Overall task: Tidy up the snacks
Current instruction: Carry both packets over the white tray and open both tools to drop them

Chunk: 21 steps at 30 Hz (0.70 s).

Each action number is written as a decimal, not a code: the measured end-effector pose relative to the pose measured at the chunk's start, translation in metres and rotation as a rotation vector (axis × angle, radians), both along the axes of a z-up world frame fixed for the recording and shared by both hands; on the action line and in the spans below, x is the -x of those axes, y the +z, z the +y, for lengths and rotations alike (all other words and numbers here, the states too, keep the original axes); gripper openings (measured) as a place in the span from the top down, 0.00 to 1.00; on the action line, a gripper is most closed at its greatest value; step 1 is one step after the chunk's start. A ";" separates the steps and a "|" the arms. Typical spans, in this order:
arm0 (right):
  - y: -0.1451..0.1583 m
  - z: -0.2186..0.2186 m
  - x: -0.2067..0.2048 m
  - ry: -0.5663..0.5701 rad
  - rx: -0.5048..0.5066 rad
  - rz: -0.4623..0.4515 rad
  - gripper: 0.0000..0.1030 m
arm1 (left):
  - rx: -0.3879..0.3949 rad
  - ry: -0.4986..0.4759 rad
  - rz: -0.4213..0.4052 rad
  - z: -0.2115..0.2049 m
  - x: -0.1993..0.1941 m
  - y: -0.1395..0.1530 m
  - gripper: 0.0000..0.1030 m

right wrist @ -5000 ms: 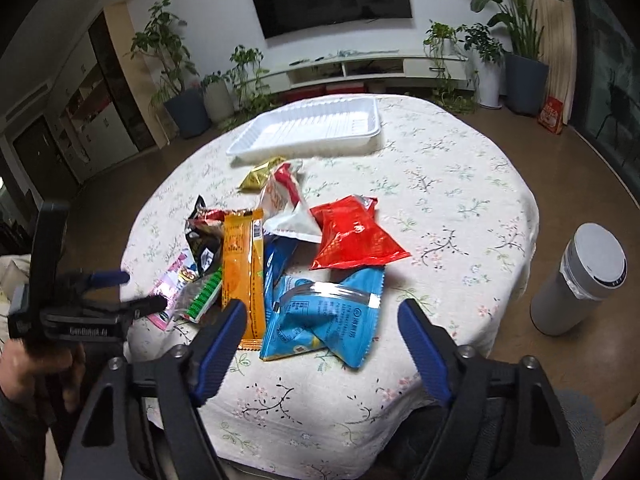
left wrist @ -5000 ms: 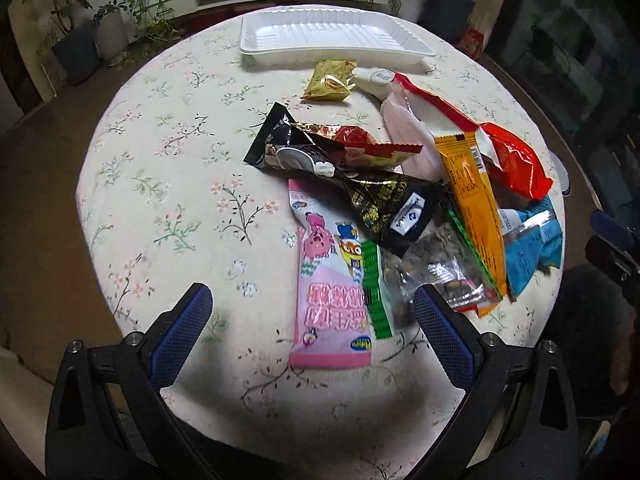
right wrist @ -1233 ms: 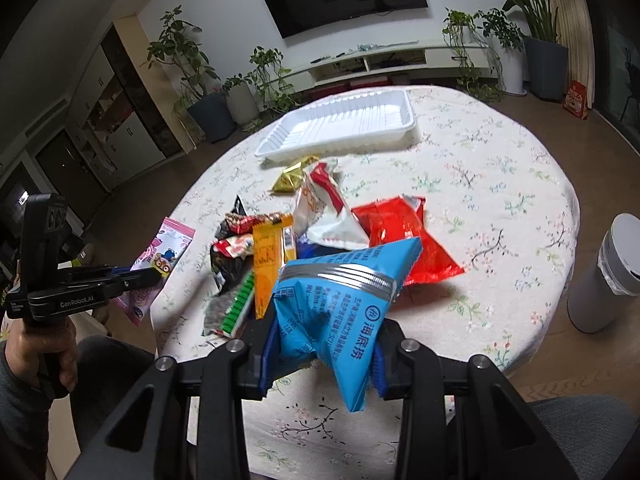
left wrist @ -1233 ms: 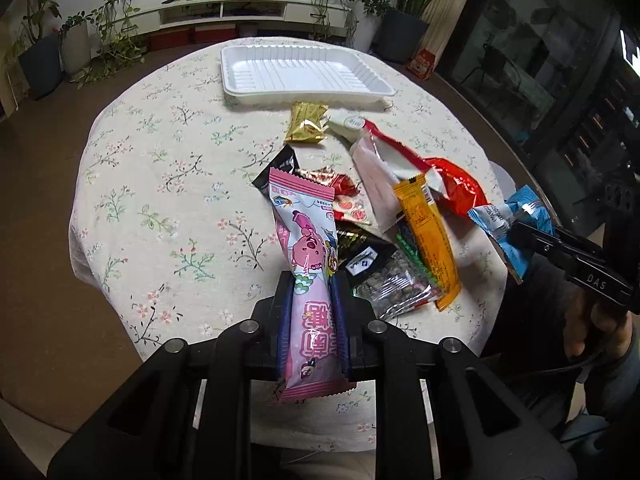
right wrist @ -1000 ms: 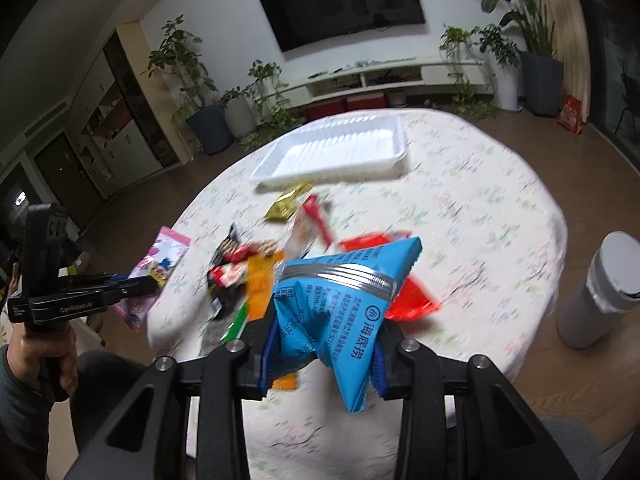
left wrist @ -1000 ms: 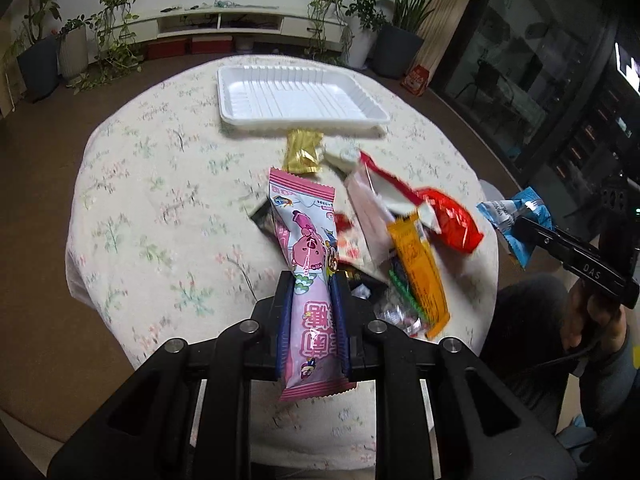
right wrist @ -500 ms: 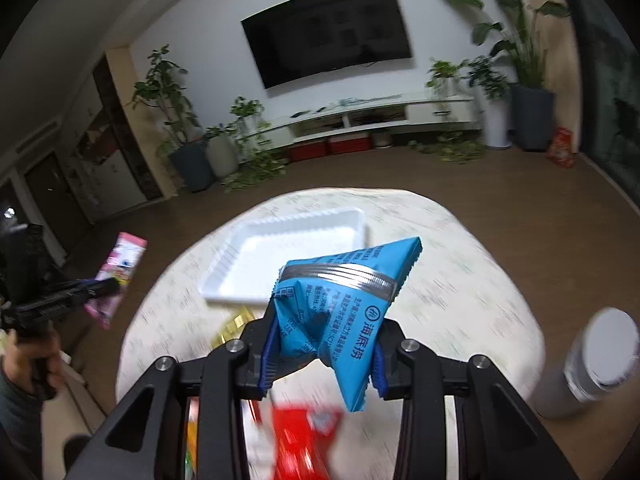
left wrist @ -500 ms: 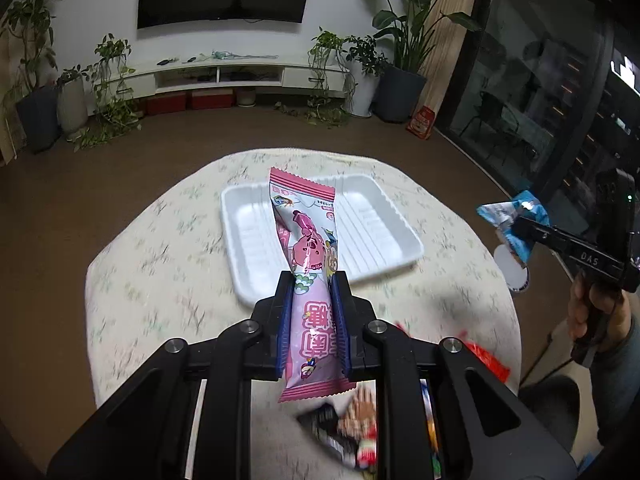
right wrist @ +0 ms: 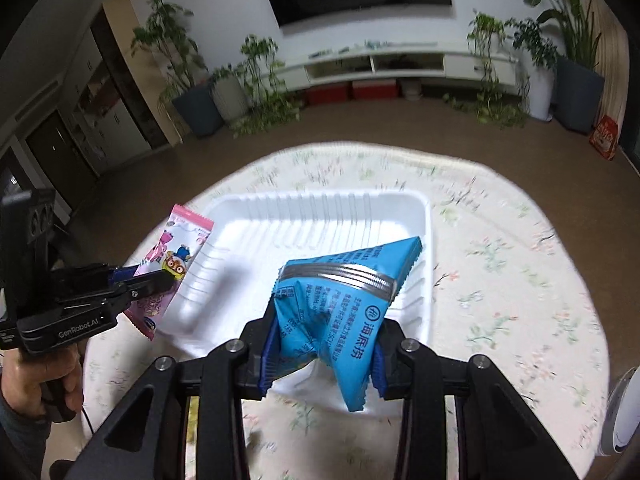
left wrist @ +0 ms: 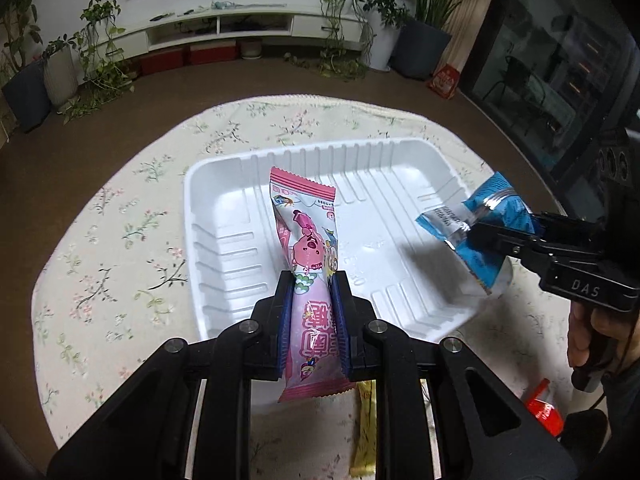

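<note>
My left gripper (left wrist: 312,284) is shut on a long pink snack packet (left wrist: 308,256) and holds it above the near left part of a white ribbed tray (left wrist: 224,184). The right gripper (right wrist: 324,344) is shut on a puffy blue snack bag (right wrist: 344,296), held over the tray's (right wrist: 312,204) near right side. In the left wrist view the blue bag (left wrist: 480,228) hangs over the tray's right rim, with the right gripper (left wrist: 476,236) on it. From the right wrist view the pink packet (right wrist: 172,256) and left gripper (right wrist: 168,276) show at the tray's left edge. Nothing lies in the tray.
The tray sits on a round table with a floral cloth (left wrist: 120,216). A yellow wrapper (left wrist: 366,428) and a red one (left wrist: 544,408) lie near the table's front. A white cylindrical bin (right wrist: 624,416) stands on the floor at right. Potted plants line the far wall.
Both grippers have travelled forward over the snack pile with their packets and now hang over the tray, which was far off a second ago. Both grips are unchanged.
</note>
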State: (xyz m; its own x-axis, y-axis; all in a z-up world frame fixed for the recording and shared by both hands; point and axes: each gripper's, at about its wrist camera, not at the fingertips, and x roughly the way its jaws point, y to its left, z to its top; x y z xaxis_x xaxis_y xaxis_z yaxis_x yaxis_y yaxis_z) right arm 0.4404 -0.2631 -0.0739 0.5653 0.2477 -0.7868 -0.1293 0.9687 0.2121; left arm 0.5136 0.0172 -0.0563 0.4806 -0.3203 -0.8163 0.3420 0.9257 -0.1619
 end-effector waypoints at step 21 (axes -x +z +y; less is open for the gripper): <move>-0.054 0.009 -0.031 0.020 0.062 0.078 0.53 | -0.047 0.043 0.047 -0.005 -0.017 -0.053 0.80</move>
State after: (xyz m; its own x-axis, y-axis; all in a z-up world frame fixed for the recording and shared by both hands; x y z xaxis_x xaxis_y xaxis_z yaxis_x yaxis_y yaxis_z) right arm 0.4713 -0.2542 -0.1274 0.4969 0.2073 -0.8427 -0.1339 0.9777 0.1615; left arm 0.5311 0.0126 -0.1091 0.4543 -0.2612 -0.8517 0.2945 0.9463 -0.1331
